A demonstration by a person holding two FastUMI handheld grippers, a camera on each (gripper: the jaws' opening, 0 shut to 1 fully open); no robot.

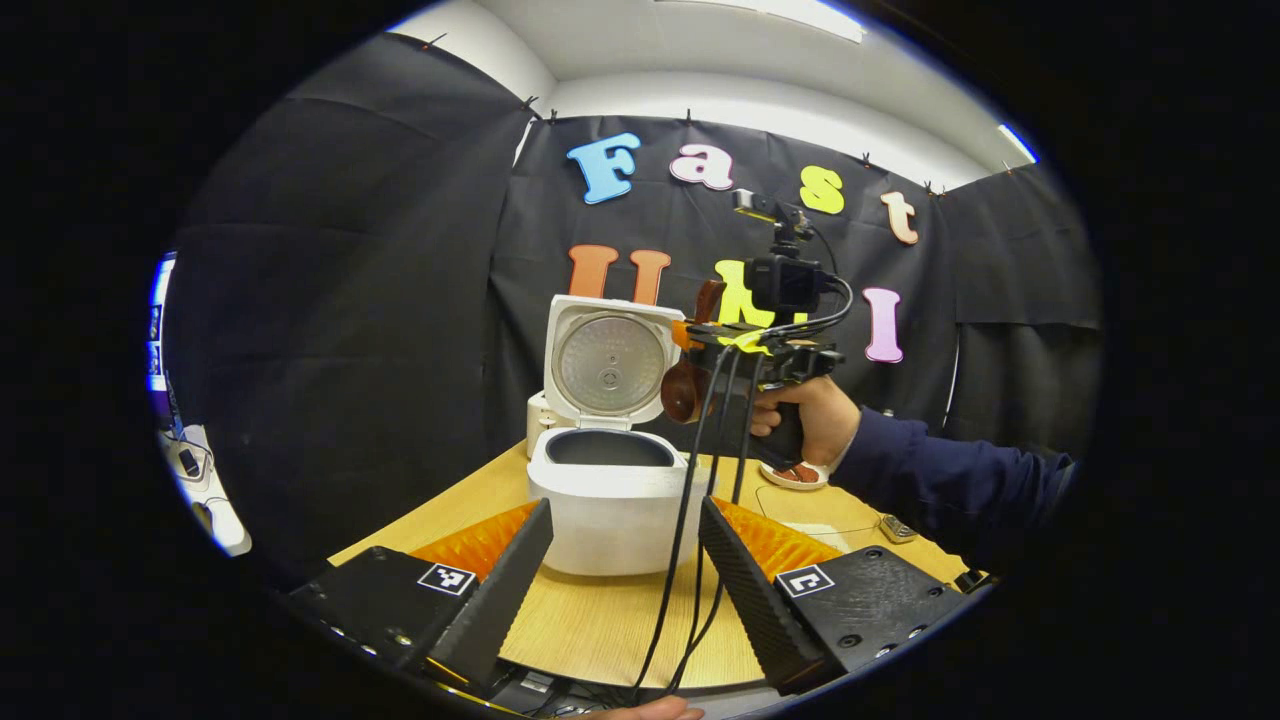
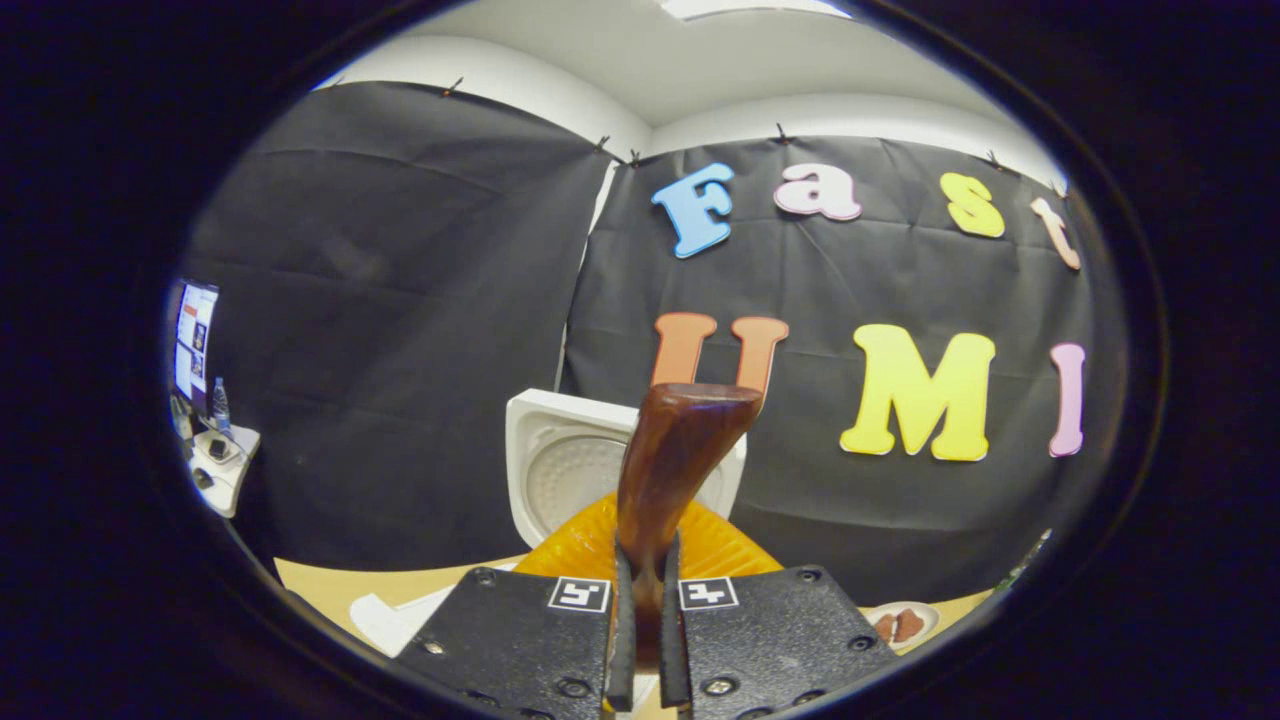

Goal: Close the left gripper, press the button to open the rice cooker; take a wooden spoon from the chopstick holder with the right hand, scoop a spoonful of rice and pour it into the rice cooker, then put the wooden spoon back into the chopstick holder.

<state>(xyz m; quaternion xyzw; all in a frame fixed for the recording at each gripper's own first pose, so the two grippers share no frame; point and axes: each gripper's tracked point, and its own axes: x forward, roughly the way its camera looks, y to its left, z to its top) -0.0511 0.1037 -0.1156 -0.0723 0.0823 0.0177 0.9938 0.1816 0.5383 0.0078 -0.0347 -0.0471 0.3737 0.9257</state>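
Right tongs [image 2: 640,640] clamp wooden spoon [image 2: 672,460], bowl hidden | left tongs [image 1: 625,570] released

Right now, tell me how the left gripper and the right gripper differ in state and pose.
The left gripper has its fingers spread wide and holds nothing; the right gripper has its fingers pressed on the wooden spoon.

The left gripper sits low, facing the open rice cooker from the table's near edge; the right gripper, seen in the left gripper view, is raised beside the cooker's upright lid.

Both are hand-held.
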